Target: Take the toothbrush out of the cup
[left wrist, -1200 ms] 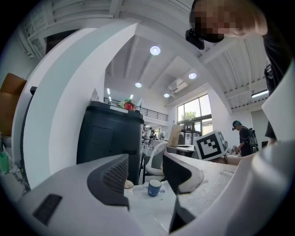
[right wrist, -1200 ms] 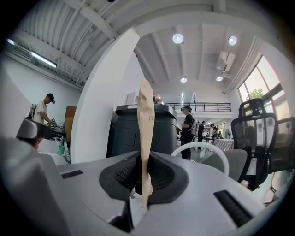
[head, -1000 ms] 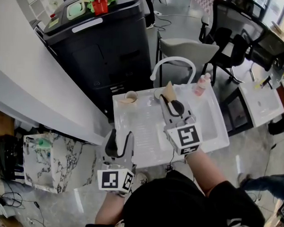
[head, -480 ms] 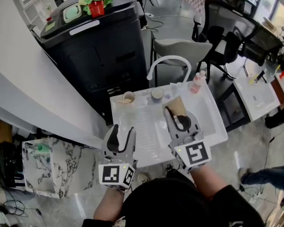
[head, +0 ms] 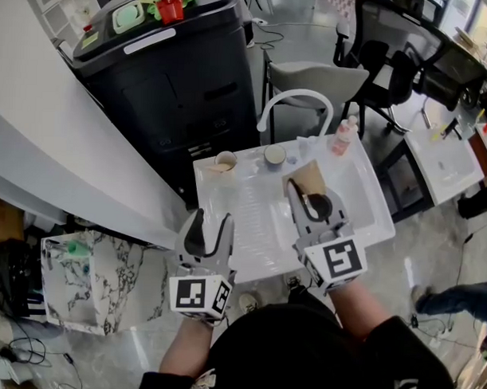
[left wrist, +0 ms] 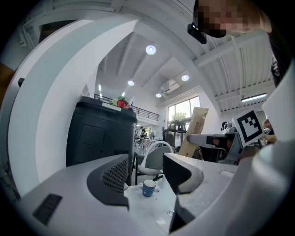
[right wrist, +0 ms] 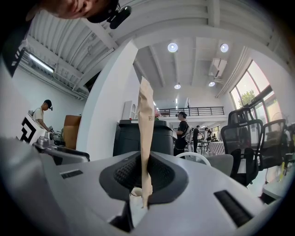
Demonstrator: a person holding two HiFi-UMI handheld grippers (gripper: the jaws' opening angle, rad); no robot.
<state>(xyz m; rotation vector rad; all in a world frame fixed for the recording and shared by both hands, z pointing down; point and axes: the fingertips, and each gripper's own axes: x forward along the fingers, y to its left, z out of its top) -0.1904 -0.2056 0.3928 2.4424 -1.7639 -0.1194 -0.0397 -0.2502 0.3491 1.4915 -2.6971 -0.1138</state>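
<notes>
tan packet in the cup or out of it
Out: the right claw is clamped on the tan packet, holding it upright, clear of the cup.

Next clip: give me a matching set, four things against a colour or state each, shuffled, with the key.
1 left gripper
2 right gripper
3 faucet
4 bottle

A pink
B shut on a tan packet
C white
D open, nothing between the jaws

Pairs: 1-D, 2-B, 3-C, 4-A

Black cabinet (head: 175, 92), chairs (head: 392, 55), seemingly grey floor (head: 440, 260)
</notes>
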